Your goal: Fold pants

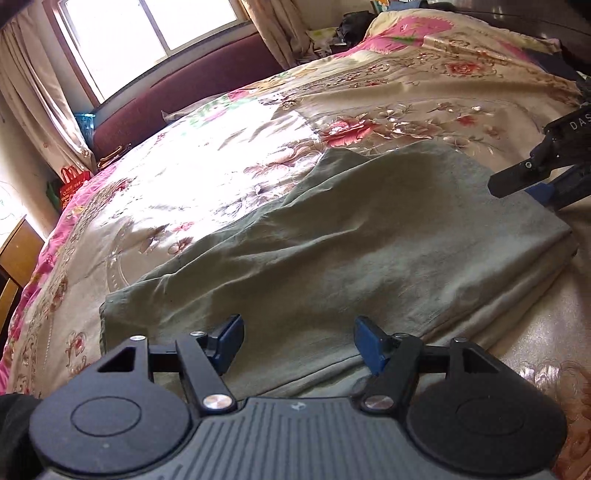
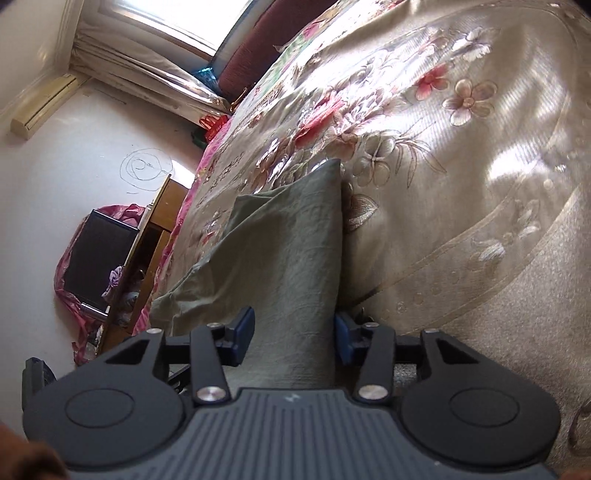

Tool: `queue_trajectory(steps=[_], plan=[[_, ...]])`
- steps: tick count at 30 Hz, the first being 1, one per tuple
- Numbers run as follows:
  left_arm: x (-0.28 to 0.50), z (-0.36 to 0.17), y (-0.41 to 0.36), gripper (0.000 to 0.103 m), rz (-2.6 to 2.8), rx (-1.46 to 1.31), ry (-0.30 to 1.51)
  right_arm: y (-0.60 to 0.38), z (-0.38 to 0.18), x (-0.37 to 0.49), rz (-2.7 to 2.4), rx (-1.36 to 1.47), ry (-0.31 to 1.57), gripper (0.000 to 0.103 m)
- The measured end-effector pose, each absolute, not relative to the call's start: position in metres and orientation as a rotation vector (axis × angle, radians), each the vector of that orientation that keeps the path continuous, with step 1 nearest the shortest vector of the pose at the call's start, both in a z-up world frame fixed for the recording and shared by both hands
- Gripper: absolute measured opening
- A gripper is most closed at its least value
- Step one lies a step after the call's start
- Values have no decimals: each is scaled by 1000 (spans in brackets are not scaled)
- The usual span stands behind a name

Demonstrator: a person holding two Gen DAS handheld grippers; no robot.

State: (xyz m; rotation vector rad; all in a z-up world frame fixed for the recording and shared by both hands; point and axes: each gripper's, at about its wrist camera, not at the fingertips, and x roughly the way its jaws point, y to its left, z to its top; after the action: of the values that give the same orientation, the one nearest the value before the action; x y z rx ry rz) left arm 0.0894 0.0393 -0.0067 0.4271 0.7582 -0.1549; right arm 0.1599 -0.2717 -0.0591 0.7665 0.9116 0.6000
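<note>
Grey-green pants (image 1: 332,236) lie folded in layers on a floral bedspread (image 1: 207,166). My left gripper (image 1: 299,343) is open just above the near edge of the pants, with cloth showing between its blue pads and nothing gripped. My right gripper (image 2: 295,339) is open, its blue pads standing either side of the pants (image 2: 295,251) at their right end; the folded edge runs between the jaws. The right gripper also shows at the right edge of the left wrist view (image 1: 517,181), over the far right corner of the pants.
The bedspread (image 2: 461,166) covers the whole bed. A maroon headboard (image 1: 177,99) and a curtained window (image 1: 147,33) stand behind it. A wooden bedside cabinet (image 2: 155,236) and a dark box on pink cloth (image 2: 96,254) sit beside the bed.
</note>
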Motion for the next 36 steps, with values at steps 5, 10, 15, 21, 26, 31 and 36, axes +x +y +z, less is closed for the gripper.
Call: queue_trajectory(steps=[5,10,15,21,26,31,36], plan=[[93,-9,30,80,-181,433,767,-254,-66,175,666,884,921,49],[99,-13,23,80,-187,452,779,-232,-87,194,576,960,958,2],[99,-12,18,79,-209,391,820,-247,-75,178,562,987,919,3],[84,-12,-35,79,-363,373,812,-307,-61,139,469,1032,865,2],[65,-11,-92,80,-521,396,770,-365,-43,99,282,965,849,3],[60,-2,-106,80,-541,415,704,-385,-7,74,162,844,829,4],[65,-11,-90,81,-538,371,742,-358,33,81,154,749,826,8]])
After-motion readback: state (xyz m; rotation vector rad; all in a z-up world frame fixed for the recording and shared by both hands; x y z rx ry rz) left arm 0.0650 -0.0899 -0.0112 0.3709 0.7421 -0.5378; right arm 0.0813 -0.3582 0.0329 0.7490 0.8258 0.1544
